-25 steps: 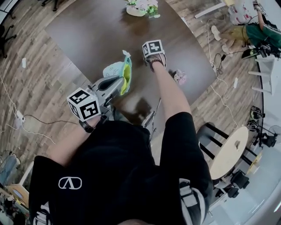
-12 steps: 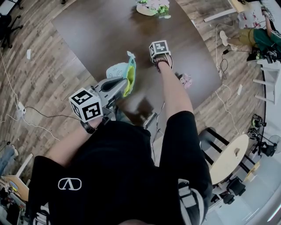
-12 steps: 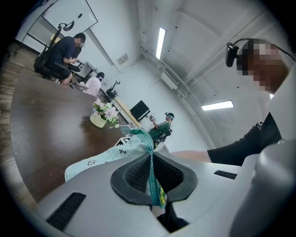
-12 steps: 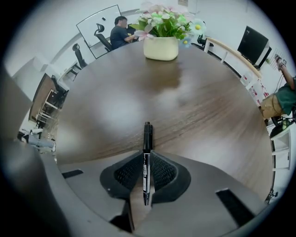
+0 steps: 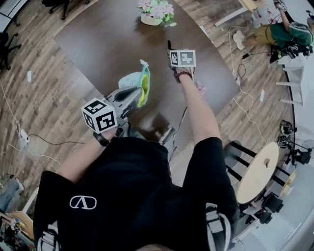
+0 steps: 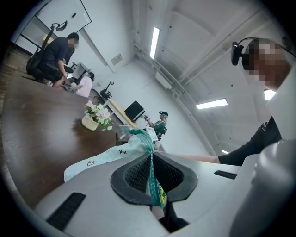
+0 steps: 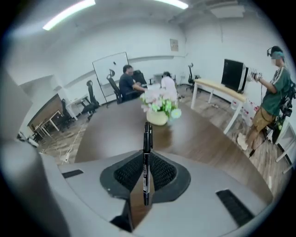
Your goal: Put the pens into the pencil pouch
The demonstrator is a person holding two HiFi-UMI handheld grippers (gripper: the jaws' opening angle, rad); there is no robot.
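Brown wood of the table (image 5: 113, 44) fills most of the head view. Over its near part the left gripper (image 5: 138, 92) holds up a mint pouch (image 5: 131, 78), whose yellow-green inside shows on the side toward the right gripper (image 5: 173, 58). That gripper is near the pouch but apart from it, and a black pen (image 5: 169, 45) sticks out past its cube (image 5: 182, 58). A flower pot (image 5: 156, 11) stands at the far edge. In the left gripper view the jaws are pressed together on the green edge of the pouch (image 6: 111, 155), and the rest of it reaches out ahead of them. In the right gripper view the jaws have just been closing and now clamp the pen (image 7: 146, 152) by its lower half. It stands upright between the pads, above the table (image 7: 115, 134).
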